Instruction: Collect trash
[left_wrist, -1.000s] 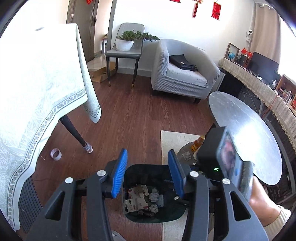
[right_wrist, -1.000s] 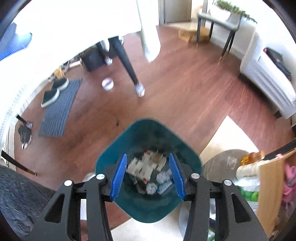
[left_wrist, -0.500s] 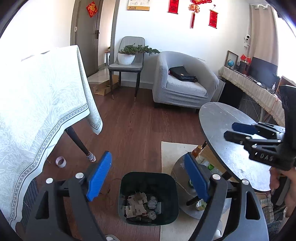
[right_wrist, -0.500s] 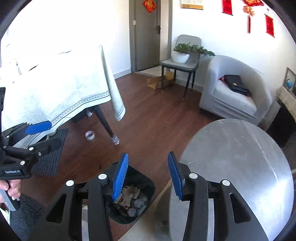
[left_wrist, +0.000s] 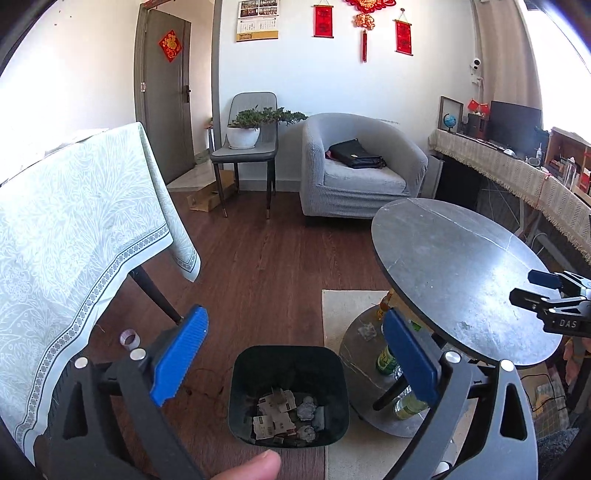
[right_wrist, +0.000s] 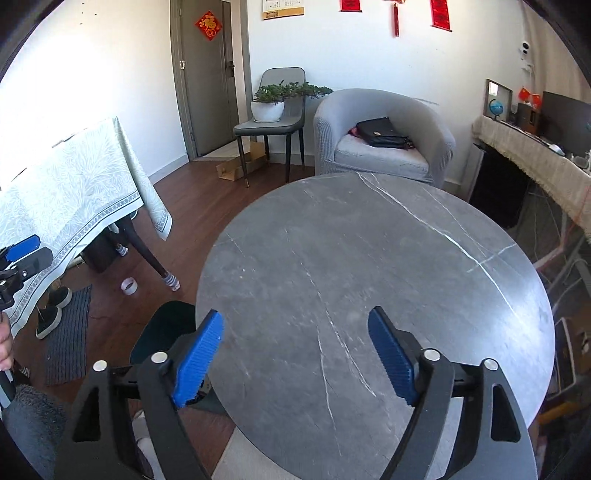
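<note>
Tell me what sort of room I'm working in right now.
It looks like a home living room. A grey armchair with a black bag on it stands by the far wall, a round marble-look coffee table sits over a rug, and a screen rests on a long sideboard at the right.

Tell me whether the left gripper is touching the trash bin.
Apart. The left wrist view shows the left gripper with jaws wide open and empty, its blue pads clear of the trash bin, which stands on the floor farther ahead.
</note>
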